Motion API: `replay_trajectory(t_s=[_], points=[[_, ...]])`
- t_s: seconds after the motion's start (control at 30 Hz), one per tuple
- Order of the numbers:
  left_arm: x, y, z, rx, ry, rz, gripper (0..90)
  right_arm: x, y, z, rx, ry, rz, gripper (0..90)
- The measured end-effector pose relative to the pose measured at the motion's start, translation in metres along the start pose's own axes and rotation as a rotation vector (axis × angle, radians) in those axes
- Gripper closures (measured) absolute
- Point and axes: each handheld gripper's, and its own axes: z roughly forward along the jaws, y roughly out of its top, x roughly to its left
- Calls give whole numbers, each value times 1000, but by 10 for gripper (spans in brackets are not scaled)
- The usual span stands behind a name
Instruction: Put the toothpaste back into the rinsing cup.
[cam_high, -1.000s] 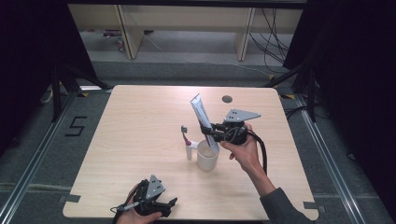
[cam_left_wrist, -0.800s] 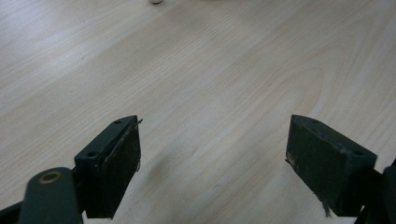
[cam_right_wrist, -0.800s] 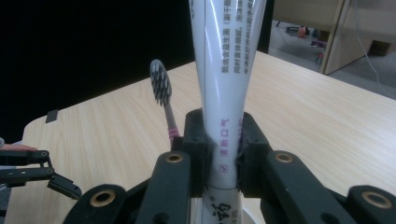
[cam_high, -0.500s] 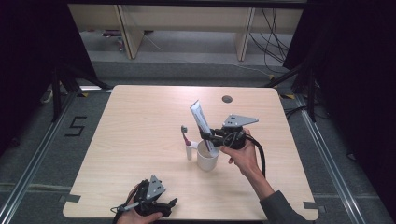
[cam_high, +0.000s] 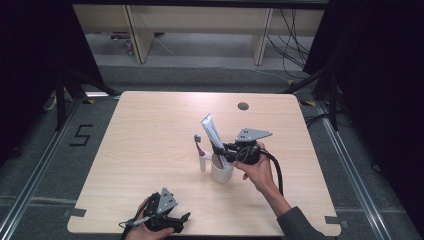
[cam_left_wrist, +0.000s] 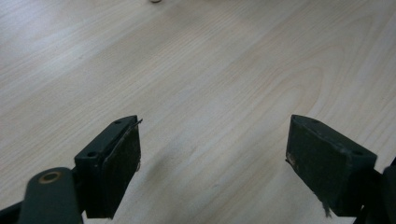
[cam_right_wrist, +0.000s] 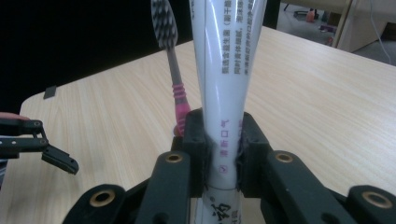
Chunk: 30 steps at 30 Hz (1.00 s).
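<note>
Right gripper (cam_right_wrist: 223, 154): jaws closed tight on a white toothpaste tube (cam_right_wrist: 227, 70), clamped low on its body, with printed text visible above and below the pinch. In the high view this gripper (cam_high: 231, 150) sits just right of table centre, held by the person's right hand (cam_high: 257, 172), its grey plate on top. The tube (cam_high: 214, 137) stands nearly upright, tilted slightly toward 11 o'clock, with its lower end inside a white cup (cam_high: 222, 171) directly beneath the gripper.

At 9 o'clock from the cup, just beside it, a toothbrush (cam_high: 199, 150) with a pink-banded handle stands upright, bristle head at top. In the right gripper view the toothbrush (cam_right_wrist: 172, 65) rises behind the tube at its left.

Left gripper (cam_left_wrist: 212, 163): jaws spread wide apart, nothing between them, bare wood below. In the high view it (cam_high: 170, 222) rests in the left hand (cam_high: 145, 231) at the table's near edge, at 7 o'clock from the cup and well apart from it.

The table (cam_high: 150, 130) is light wood, with a small round dark fitting (cam_high: 243, 106) near its far edge at 12 o'clock.
</note>
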Motion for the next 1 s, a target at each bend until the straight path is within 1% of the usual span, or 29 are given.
replay_trajectory(t_s=[0.03,0.07,0.1,0.13,0.17,0.23,0.27,0.3,0.33,0.37,0.4,0.43,0.47,0.5,0.57,0.6,0.63,0.67,0.7,0.73,0.77,0.8,0.83,0.9,0.97,1.0], points=[[0,0,0,0,0,0,177,2,-1,1,-2,6,17,773],[0,0,0,0,1,0,177,2,-2,2,2,2,5,773],[0,0,0,0,1,-1,176,2,-3,2,9,11,15,772],[0,0,0,0,1,-1,176,2,-3,4,-1,15,6,772],[0,0,0,0,0,1,176,4,-4,2,18,17,25,772],[0,0,0,0,0,1,176,4,-5,3,23,4,25,772],[0,0,0,0,1,-1,176,3,-6,3,24,12,-1,772],[0,0,0,1,1,1,177,2,-6,4,21,-1,-26,772],[0,0,0,1,0,1,177,5,-8,4,23,2,9,772],[0,0,0,1,0,1,176,5,-8,3,47,13,-1,771],[0,0,0,0,0,1,176,6,-10,4,49,11,11,771],[0,0,1,1,0,3,177,6,-10,3,47,2,-12,771],[0,0,1,1,1,2,176,6,-10,4,42,19,-14,770],[0,0,0,1,0,0,176,6,-10,4,52,27,-10,770],[0,0,0,1,0,3,176,5,-9,4,54,22,-31,770],[0,0,0,0,-1,4,177,6,-9,3,65,14,-30,769],[0,0,0,1,1,0,176,6,-9,3,66,14,-31,769],[0,0,0,1,1,0,176,6,-9,3,72,14,-19,769],[0,0,0,1,0,0,176,6,-9,3,67,21,-17,769],[0,0,0,1,0,2,177,6,-9,3,73,21,-21,768],[0,0,0,1,1,2,176,7,-9,2,88,11,-21,768],[0,0,0,1,0,0,176,7,-9,2,89,9,-28,768],[0,0,0,1,1,2,176,6,-10,1,78,-4,-41,769],[0,0,0,1,-1,2,176,8,-10,1,94,9,-34,770],[0,0,0,1,1,1,176,8,-10,0,90,5,-49,770],[0,0,0,2,1,1,176,8,-10,0,97,11,-50,770]])
